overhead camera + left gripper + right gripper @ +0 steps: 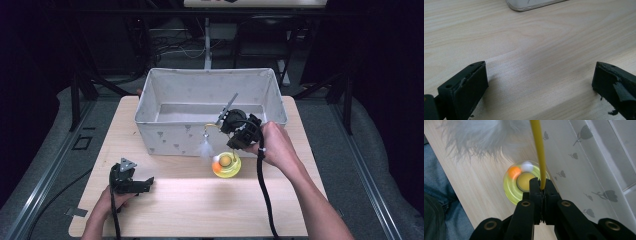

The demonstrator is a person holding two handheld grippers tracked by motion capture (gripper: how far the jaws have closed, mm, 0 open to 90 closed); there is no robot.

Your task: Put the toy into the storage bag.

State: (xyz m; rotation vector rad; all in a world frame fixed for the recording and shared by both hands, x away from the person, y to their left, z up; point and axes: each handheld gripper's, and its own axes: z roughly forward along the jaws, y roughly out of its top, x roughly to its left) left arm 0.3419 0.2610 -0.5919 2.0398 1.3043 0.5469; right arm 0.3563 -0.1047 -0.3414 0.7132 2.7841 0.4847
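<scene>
The left gripper (134,184) rests on the table (200,210) at about 8 o'clock, jaws standing wide apart with nothing between them. At the table's centre stands one cat toy: a yellow round base (511,188) carrying one orange ball (514,172) and one white ball (527,166), with one thin yellow wand (539,152) rising to one white feather tuft (481,137). The right gripper (541,185) is clamped on the wand just above the base. Judged light; the wand looks springy, so a low hold near the base suits. The feather is soft and fragile. One fabric bin (165,135) sits beyond, toward 12 o'clock.
</scene>
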